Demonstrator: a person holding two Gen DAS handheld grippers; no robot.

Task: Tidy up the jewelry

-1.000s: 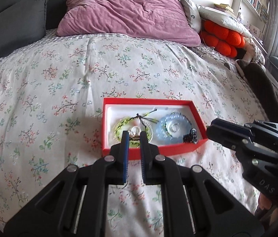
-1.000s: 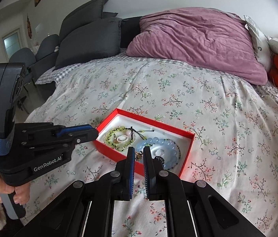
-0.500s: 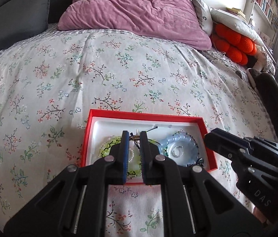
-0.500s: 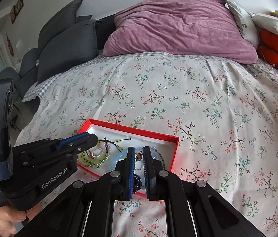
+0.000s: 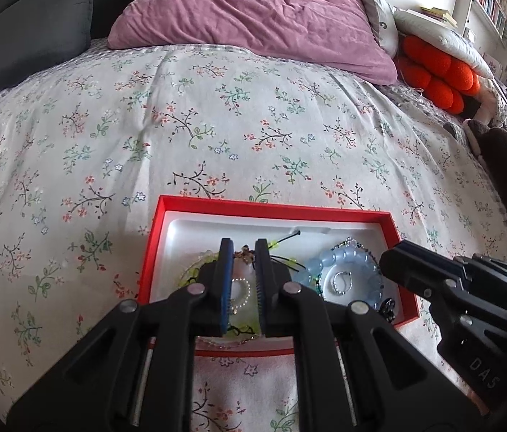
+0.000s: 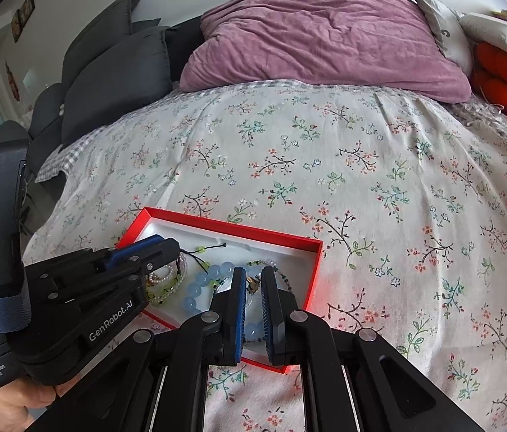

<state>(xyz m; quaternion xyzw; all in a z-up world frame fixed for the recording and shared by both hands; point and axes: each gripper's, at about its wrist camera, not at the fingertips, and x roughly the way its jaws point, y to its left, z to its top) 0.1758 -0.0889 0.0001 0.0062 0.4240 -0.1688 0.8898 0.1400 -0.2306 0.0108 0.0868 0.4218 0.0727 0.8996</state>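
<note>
Our left claw (image 5: 241, 252) is nearly closed and holds nothing; the green bracelet (image 5: 217, 280) lies just under its tips, at 12 o'clock. Our right claw (image 6: 252, 280), also narrow, hangs over the blue bracelet (image 6: 195, 291) in the red box (image 5: 267, 209) on the bed (image 5: 217, 115).

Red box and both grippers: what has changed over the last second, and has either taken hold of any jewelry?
Both grippers have come forward and down over the red box: the left gripper now hangs over the green bracelet, the right gripper over the blue bead bracelet. Neither has taken hold of anything; both keep their jaws nearly shut. The box and its jewelry lie where they were on the floral bedspread.
</note>
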